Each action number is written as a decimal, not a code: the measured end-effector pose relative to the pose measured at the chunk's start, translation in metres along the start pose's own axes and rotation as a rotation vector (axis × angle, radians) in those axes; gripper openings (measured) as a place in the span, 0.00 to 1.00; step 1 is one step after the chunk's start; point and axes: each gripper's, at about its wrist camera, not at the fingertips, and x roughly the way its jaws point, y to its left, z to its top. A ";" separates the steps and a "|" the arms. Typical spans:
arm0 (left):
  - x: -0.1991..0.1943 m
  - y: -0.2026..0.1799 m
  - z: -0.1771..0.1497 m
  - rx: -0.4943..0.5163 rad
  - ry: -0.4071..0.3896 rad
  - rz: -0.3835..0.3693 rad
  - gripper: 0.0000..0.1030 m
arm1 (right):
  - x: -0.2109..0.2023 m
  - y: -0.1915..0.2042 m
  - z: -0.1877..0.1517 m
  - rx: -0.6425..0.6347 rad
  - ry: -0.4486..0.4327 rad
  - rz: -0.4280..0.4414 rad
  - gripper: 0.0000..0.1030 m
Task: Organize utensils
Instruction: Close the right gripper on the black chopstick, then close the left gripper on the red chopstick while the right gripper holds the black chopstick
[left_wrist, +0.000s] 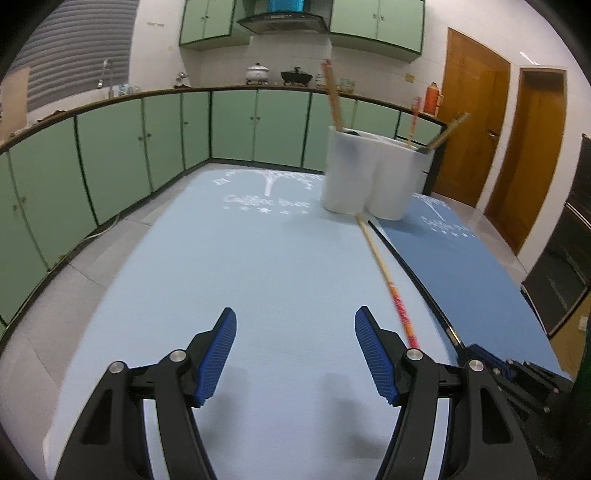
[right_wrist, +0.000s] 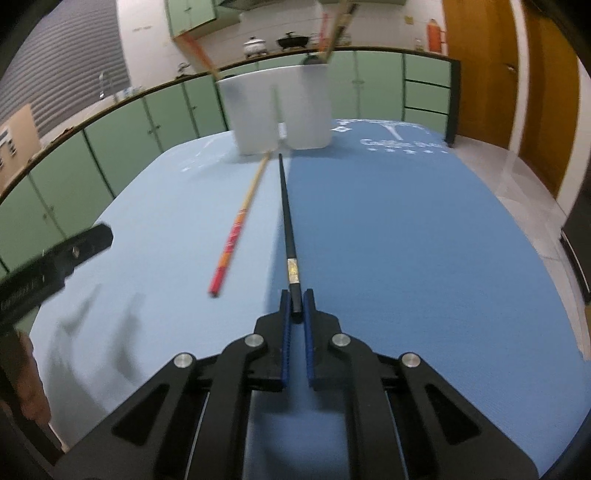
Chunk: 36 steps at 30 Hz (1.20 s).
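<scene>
So the right gripper (right_wrist: 296, 302) is clamped tight on the back end of a black chopstick (right_wrist: 286, 218), which runs straight out ahead of it over the desk (right_wrist: 406, 240) with its tip ending just short of the white utensil holder (right_wrist: 273, 110). Just to the left of that gripper sits a wooden chopstick with a red-orange handle (right_wrist: 236, 229), angled toward the same holder, its pale tip right by the base.

The left gripper (left_wrist: 295, 350) is spread wide with nothing between its blue pads (left_wrist: 218, 358), just bare light blue mat (left_wrist: 240, 258) under it. From there the red-handled chopstick (left_wrist: 384, 273) runs ahead and to the right, passing just outside the right finger, and the holder (left_wrist: 373, 173) stands well ahead and to the right.

The holder has two rounded sections, and a few wooden chopsticks (left_wrist: 334, 99) stick up out of it at a lean. A darker blue mat (right_wrist: 424, 221) covers the right half of the desk.
</scene>
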 end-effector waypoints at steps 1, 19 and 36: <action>0.001 -0.004 -0.001 0.004 0.004 -0.008 0.64 | -0.001 -0.005 0.000 0.011 -0.002 -0.008 0.06; 0.039 -0.072 -0.020 0.018 0.138 -0.102 0.46 | -0.008 -0.044 0.012 0.055 -0.035 -0.013 0.05; 0.047 -0.084 -0.018 0.018 0.150 -0.087 0.05 | -0.005 -0.048 0.012 0.059 -0.022 0.013 0.06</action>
